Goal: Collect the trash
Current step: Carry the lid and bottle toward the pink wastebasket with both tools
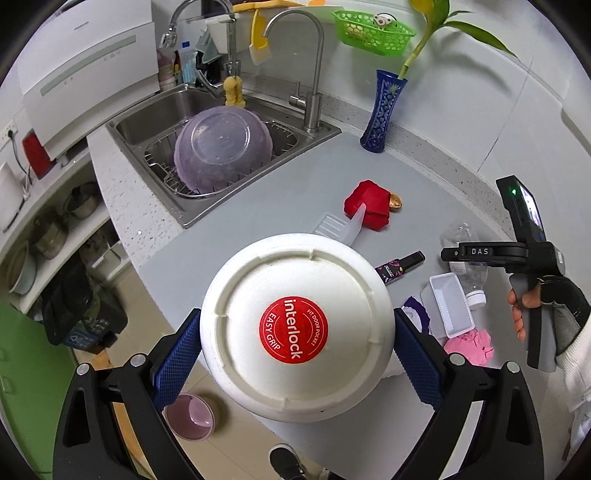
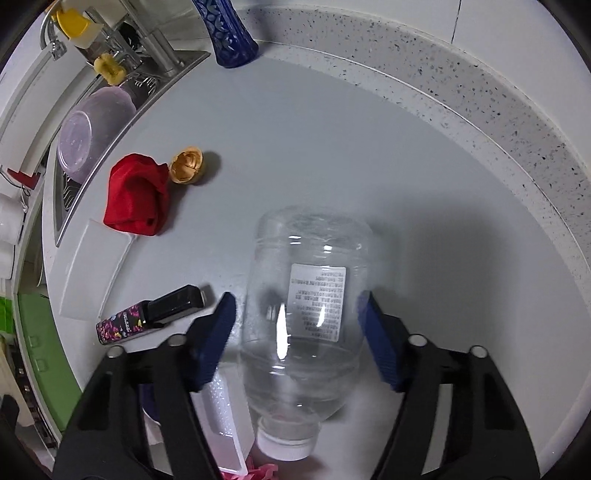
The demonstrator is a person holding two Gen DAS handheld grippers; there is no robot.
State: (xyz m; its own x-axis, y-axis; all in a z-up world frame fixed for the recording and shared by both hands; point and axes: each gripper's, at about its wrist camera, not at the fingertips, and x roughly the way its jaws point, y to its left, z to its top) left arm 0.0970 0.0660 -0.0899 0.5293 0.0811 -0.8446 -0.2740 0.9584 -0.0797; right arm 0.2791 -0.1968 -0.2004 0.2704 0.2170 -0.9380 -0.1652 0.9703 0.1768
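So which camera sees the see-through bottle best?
The right wrist view: the clear plastic bottle lies large between the right gripper fingers, with its label and white cap showing. The left wrist view shows it small, partly hidden behind that gripper.

Count on the grey counter: one clear bottle [image 2: 306, 317], one red cloth [image 2: 136, 195], one gold nut-like shell [image 2: 186, 165], one small black tube [image 2: 147, 314], one blue vase [image 1: 384, 110].
White trays: two [image 1: 452, 308] [image 1: 334, 223].
Pink paper scrap: one [image 1: 471, 343].
Sink: one purple bowl [image 1: 221, 147], two taps [image 1: 295, 55] [image 1: 207, 22].
White tub [image 1: 295, 328]: one.
Green basket [image 1: 373, 31]: one.
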